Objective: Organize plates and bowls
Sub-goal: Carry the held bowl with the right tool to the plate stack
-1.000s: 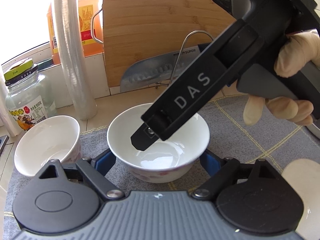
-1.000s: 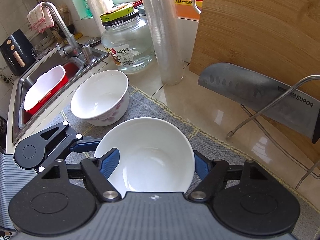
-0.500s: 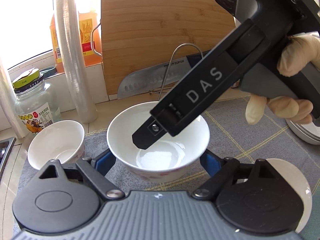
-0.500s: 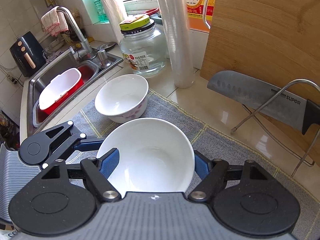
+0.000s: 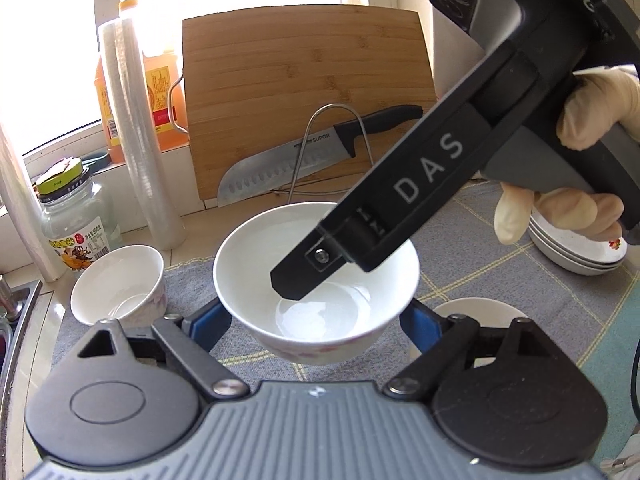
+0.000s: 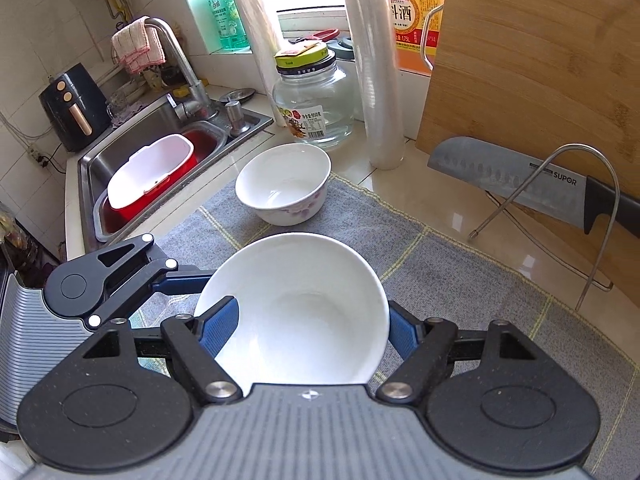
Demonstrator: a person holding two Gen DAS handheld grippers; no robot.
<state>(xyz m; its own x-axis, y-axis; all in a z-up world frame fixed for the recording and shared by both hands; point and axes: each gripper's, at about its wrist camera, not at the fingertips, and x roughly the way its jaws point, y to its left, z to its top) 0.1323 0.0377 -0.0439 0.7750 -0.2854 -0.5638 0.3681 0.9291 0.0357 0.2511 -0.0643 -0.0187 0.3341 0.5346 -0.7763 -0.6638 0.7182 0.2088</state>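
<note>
While pinned from two sides, seemingly just off grey checked cloth mat (image 6: 460, 272), frame centre in both views: white ceramic bowl with pink flower print (image 5: 248, 264), upright, mouth up. Stack of white shallow plates (image 5: 576, 256) at right edge of left-wrist view, well apart. Likely nesting target: second white floral bowl (image 6: 282, 184), on mat, above held one in right-wrist view, lower left in left-wrist view, so on left gripper's side. Left gripper (image 5: 316, 320) pressed onto bowl's opposite walls. Right gripper (image 6: 308, 332) likewise gripping it, angled down from upper right, one finger over rim. Cream-gloved right hand (image 5: 596, 108) wrapped round handle.
</note>
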